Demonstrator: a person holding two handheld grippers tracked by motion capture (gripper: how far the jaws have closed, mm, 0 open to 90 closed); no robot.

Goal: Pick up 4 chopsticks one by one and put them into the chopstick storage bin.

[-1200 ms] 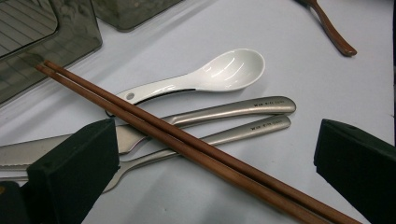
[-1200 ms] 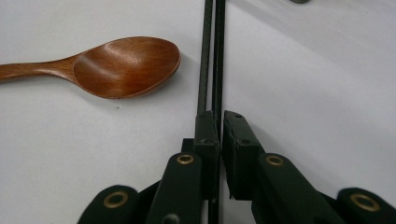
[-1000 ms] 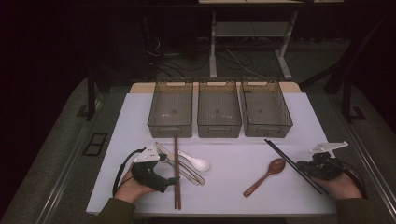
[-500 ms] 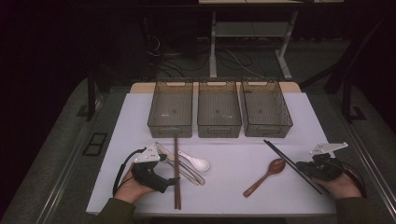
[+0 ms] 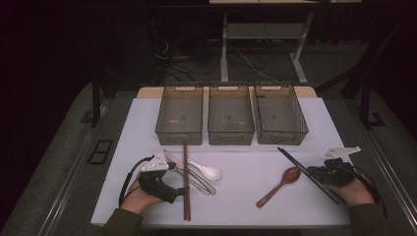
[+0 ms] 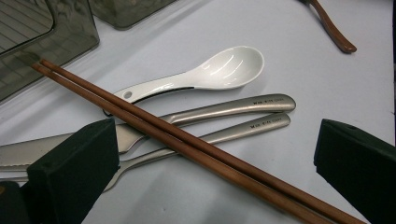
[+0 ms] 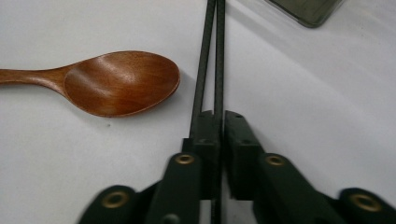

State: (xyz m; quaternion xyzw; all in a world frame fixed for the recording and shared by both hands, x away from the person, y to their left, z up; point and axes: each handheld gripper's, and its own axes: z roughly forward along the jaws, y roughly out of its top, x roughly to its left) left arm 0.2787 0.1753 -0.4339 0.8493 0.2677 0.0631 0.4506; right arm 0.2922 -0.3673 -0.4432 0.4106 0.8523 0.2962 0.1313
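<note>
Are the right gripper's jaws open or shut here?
Shut: the right gripper has its jaws pressed together on the black chopsticks, beside the wooden spoon.

black chopsticks [image 7: 211, 56], reddish-brown wooden spoon [image 7: 112, 81], white ceramic spoon [image 6: 210, 74], brown chopsticks [image 6: 187, 142], white table [image 5: 246, 196].

The black chopsticks [image 5: 307, 173] lay as a slim, straight pair flat on the white tabletop [image 5: 246, 196] near its right edge, slanting from just before the right-hand bin toward the near right corner. Their tips sat close together, and their lower part was clamped between black jaws.
</note>
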